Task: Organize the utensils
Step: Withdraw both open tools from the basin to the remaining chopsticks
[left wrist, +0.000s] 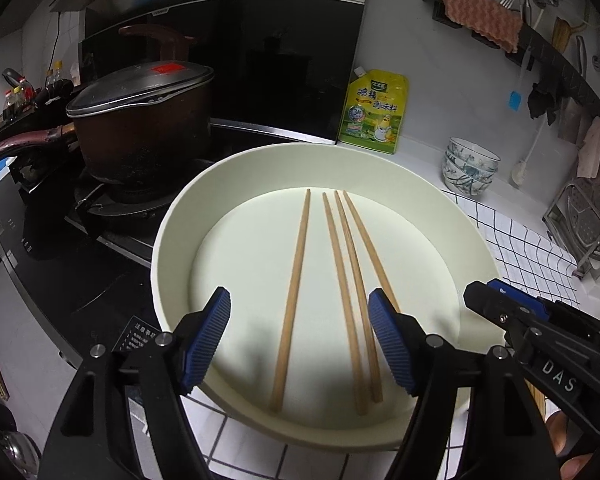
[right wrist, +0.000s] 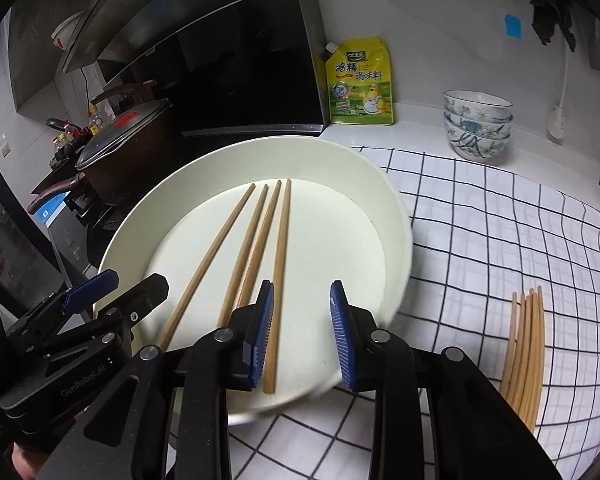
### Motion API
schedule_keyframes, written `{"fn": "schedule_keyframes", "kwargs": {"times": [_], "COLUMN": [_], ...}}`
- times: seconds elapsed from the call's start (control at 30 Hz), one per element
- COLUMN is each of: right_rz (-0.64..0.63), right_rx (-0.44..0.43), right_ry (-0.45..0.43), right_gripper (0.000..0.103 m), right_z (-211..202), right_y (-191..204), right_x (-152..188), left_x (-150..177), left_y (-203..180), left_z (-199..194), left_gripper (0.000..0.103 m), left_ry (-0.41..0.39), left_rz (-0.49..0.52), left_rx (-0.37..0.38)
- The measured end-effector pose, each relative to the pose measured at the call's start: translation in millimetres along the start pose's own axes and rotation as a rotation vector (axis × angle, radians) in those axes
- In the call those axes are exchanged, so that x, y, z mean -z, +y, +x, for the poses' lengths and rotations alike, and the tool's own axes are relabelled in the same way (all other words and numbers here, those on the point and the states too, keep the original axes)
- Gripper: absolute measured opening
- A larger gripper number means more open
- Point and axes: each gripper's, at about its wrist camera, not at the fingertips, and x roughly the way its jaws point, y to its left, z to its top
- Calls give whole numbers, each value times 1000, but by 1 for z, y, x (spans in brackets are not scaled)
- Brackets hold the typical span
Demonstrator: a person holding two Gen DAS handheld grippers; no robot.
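Jaws of the left gripper (left wrist: 300,344) stand spread over the near rim of the cream dish (left wrist: 172,216), gripping nothing; the right gripper (right wrist: 302,336) is narrowly parted, empty; four chopsticks (left wrist: 336,280) lie along the dish floor, a loose bundle (right wrist: 526,356) toward the counter's right edge; a careless pinch could skate one stick or tip the dish.

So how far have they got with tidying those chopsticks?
Partway, it seems. Done: four chopsticks lie side by side in the white dish. In hand: nothing; the left tongs and right tongs both stand open over the dish, with nothing held between them. Left: a bundle of more chopsticks on the checked cloth to the right, probably next to go in.
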Motion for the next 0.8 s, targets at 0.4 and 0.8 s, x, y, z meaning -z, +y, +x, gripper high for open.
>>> {"fn": "schedule_keyframes", "kwargs": {"times": [0.4,0.8], "right_rz": [31,183], "right_rx": [77,119], "right_ry": [-64,-192], "right_gripper": [32,38], "right_z": [-55,-121], "right_y": [-32,-82], "right_x": [26,51], "left_x": [7,18], "left_y": [-31,-49], "left_z": [-34,-62], "left_gripper": [74,77], "left_ry": [-50,-36], "left_rz": [31,81], "left_rx": [76,112]}}
